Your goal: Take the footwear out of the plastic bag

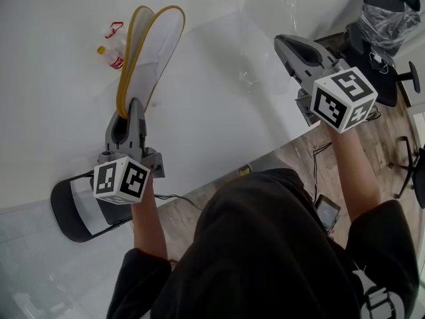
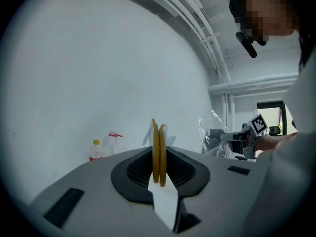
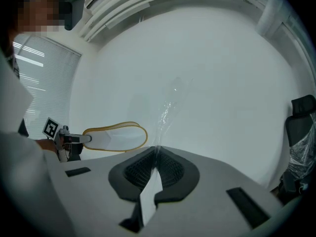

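Note:
A pair of flat white slippers with yellow trim (image 1: 154, 42) is held above the white table (image 1: 212, 125), outside the bag. My left gripper (image 1: 128, 111) is shut on their near end. In the left gripper view the slippers (image 2: 158, 149) stand edge-on between the pads of the left gripper (image 2: 159, 171). My right gripper (image 1: 284, 45) is at the right, apart from the slippers, shut on a thin clear plastic bag (image 1: 260, 78). In the right gripper view the bag (image 3: 165, 115) rises from the closed right gripper (image 3: 156, 163), and the slippers (image 3: 116, 137) hang to the left.
Two small plastic bottles (image 1: 111, 44) stand at the table's far left. A black-and-white chair (image 1: 76, 208) is beside the table's near left edge. An office chair with crumpled plastic on it (image 1: 388, 18) stands on the wood floor at the right.

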Demonstrator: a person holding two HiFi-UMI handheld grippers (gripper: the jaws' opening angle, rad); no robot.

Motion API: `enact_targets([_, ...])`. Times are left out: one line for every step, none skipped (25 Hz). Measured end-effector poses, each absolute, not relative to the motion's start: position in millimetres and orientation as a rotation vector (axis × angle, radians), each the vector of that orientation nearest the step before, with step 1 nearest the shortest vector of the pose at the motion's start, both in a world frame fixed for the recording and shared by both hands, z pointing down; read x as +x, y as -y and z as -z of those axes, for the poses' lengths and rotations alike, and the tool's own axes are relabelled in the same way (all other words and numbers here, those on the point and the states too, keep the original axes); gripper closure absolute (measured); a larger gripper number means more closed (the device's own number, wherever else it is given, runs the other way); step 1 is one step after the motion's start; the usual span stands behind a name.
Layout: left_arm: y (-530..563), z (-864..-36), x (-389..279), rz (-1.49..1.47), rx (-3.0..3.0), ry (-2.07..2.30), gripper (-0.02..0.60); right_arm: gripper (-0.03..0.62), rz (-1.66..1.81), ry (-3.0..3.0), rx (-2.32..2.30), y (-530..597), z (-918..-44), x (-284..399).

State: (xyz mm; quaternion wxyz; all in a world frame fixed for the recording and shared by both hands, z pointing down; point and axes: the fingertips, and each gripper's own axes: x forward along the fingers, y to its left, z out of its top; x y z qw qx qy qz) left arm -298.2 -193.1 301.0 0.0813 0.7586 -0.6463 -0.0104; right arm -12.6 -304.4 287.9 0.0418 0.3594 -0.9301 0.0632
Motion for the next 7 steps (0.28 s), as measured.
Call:
enact_targets([193.1, -300.5, -299.2, 0.036, 2.268, 1.930, 0.508, 0.577, -0.191, 2.845, 1.099, 304.6, -287.9, -13.5])
enact_targets([192.6, -300.2, -299.9, 0.041, 2.269, 1.930, 0.508, 0.577, -0.189, 2.844, 1.097, 304.2, -288.1, -14.2])
enact_targets([191.9, -299.9, -300.2, 0.043, 2.271, 1.930, 0.508, 0.577, -0.185, 2.842, 1.093, 303.6, -288.5, -14.8])
enact_targets([191.4, -299.5, -300.5, 0.044, 2.272, 1.932, 0.508, 0.577, -0.182, 2.841, 1.089, 303.2, -288.9, -15.4])
enact_targets([191.0, -298.9, -300.9, 0.044, 2.273, 1.933, 0.508, 0.577, -0.179, 2.840, 1.086, 303.0, -289.2, -16.1])
enact_targets([190.8, -298.2, -301.2, 0.046, 2.273, 1.935, 0.508, 0.577, -0.176, 2.840, 1.083, 302.9, -289.4, -16.8])
enact_targets([190.6, -297.4, -301.6, 0.047, 2.273, 1.937, 0.508, 0.577, -0.174, 2.840, 1.079, 302.9, -289.6, -17.6])
